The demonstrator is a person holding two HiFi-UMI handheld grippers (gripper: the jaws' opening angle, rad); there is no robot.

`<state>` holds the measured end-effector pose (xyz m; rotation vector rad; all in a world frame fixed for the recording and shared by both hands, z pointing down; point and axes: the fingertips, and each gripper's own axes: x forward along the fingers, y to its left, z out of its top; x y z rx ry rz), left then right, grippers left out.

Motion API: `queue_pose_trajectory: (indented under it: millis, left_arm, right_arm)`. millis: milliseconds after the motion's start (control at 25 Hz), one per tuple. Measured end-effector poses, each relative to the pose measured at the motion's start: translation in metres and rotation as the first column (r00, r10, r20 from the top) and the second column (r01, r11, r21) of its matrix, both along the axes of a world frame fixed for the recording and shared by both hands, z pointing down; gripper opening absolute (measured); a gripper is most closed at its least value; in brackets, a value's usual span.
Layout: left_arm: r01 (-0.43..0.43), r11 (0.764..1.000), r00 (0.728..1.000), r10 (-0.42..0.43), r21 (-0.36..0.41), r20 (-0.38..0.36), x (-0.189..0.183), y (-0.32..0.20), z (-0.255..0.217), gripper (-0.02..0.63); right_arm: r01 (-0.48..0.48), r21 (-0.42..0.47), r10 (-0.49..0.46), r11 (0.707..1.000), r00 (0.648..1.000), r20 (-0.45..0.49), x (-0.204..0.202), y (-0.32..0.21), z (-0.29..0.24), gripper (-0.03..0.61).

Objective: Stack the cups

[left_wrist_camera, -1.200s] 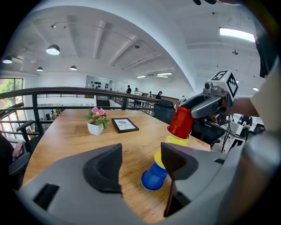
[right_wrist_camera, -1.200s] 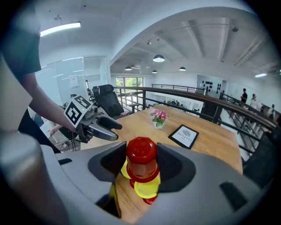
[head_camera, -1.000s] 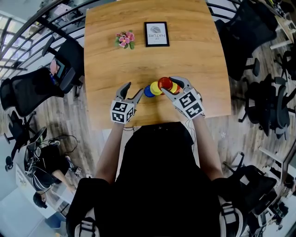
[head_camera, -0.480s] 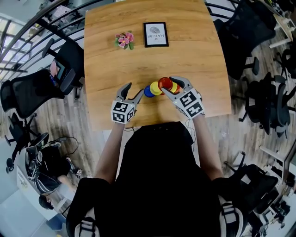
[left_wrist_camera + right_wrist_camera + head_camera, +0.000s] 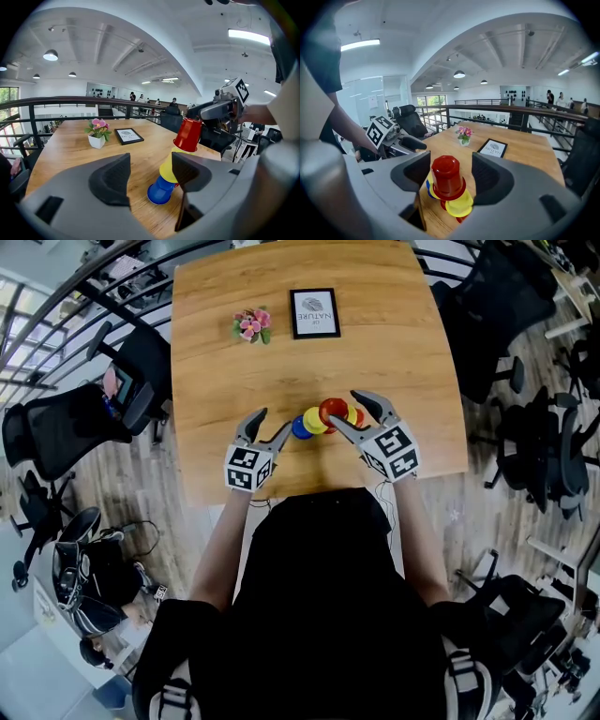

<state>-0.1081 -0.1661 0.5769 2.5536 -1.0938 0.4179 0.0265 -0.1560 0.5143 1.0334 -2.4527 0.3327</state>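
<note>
A leaning stack of upturned cups stands on the wooden table (image 5: 403, 334): a blue cup (image 5: 301, 426) lowest, a yellow cup (image 5: 316, 419) over it, and a red cup (image 5: 334, 410) on top. My right gripper (image 5: 345, 409) straddles the red cup (image 5: 446, 176) and its jaws are opening, with a gap on the cup's right side. Another yellow cup (image 5: 459, 204) and a red rim show below it. My left gripper (image 5: 272, 420) hovers open and empty just left of the blue cup (image 5: 161, 190).
A small pot of pink flowers (image 5: 252, 321) and a framed picture (image 5: 315, 310) stand at the table's far side. The near table edge (image 5: 309, 489) runs just behind both grippers. Office chairs (image 5: 66, 423) surround the table.
The right gripper's jaws have spread wider around the red cup, and the gripper has edged slightly right. The left gripper and the cups stay put.
</note>
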Motion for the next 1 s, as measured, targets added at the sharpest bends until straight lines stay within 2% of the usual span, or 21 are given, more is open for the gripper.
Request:
queue_pose_trajectory:
  millis: [200, 280, 360, 480, 520, 640, 760, 1000]
  left_arm:
    - [-0.025, 1.0, 0.999, 0.025, 0.014, -0.023, 0.004, 0.004, -0.014, 0.298]
    - [-0.037, 0.999, 0.999, 0.038, 0.019, -0.037, 0.004, 0.007, -0.02, 0.29]
    - [-0.049, 0.998, 0.998, 0.051, 0.031, -0.044, 0.004, 0.01, -0.026, 0.242]
    - [-0.058, 0.997, 0.997, 0.06, 0.054, -0.053, 0.005, 0.015, -0.034, 0.162]
    - [-0.059, 0.996, 0.997, 0.062, 0.061, -0.056, 0.006, 0.018, -0.037, 0.127]
    - [-0.073, 0.994, 0.996, 0.078, 0.08, -0.053, 0.01, 0.026, -0.042, 0.041]
    - [-0.107, 0.99, 0.994, 0.11, 0.087, -0.024, 0.016, 0.033, -0.042, 0.031]
    - [-0.112, 0.989, 0.994, 0.112, 0.093, 0.001, 0.03, 0.047, -0.046, 0.026]
  right_arm:
    - [-0.043, 0.071, 0.038, 0.997, 0.996, 0.083, 0.014, 0.011, -0.01, 0.278]
    - [-0.082, 0.077, 0.072, 0.994, 0.99, 0.122, 0.026, 0.019, -0.009, 0.248]
    - [-0.115, 0.082, 0.104, 0.99, 0.987, 0.126, 0.039, 0.028, -0.003, 0.179]
    - [-0.126, 0.06, 0.118, 0.99, 0.986, 0.117, 0.051, 0.045, 0.01, 0.021]
    - [-0.125, 0.048, 0.119, 0.991, 0.987, 0.11, 0.053, 0.05, 0.015, 0.006]
    - [-0.133, 0.037, 0.131, 0.99, 0.99, 0.049, 0.06, 0.059, 0.03, 0.006]
    - [-0.14, 0.048, 0.141, 0.989, 0.99, -0.023, 0.062, 0.06, 0.038, 0.008]
    - [-0.098, 0.043, 0.1, 0.994, 0.994, -0.053, 0.068, 0.067, 0.042, 0.008]
